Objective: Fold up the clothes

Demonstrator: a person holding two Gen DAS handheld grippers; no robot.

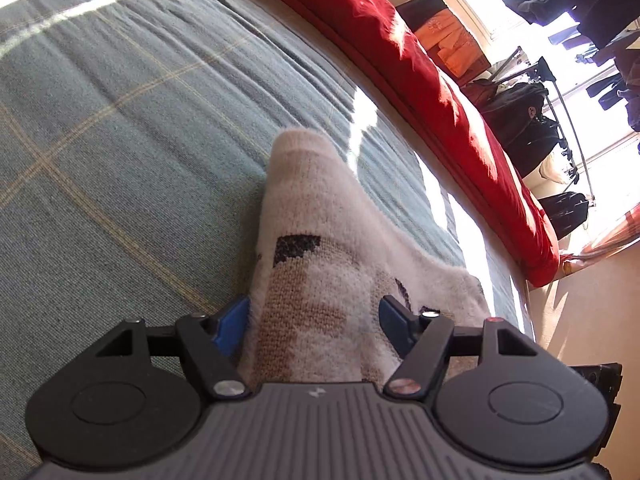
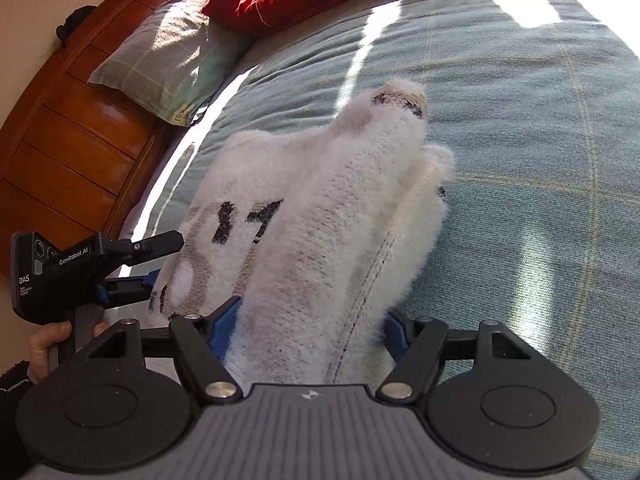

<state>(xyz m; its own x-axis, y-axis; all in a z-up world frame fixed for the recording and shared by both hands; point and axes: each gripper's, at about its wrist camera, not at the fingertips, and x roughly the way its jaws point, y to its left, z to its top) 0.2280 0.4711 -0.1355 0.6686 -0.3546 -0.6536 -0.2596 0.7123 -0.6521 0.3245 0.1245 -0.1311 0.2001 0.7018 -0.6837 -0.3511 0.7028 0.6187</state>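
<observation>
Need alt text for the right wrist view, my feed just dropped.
The right tool is shut on a fuzzy white knit sweater with black markings, held above a green plaid bedspread. At left, a hand holds the left tool on the same sweater; a pillow and wooden headboard lie beyond.

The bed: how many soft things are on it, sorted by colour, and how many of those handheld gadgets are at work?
White fuzzy sweater: 1
Red duvet: 1
Green plaid pillow: 1
Green plaid bedspread: 1
Handheld grippers: 2, the left gripper and the right gripper, both with jaws closed on the sweater
Total: 6
</observation>
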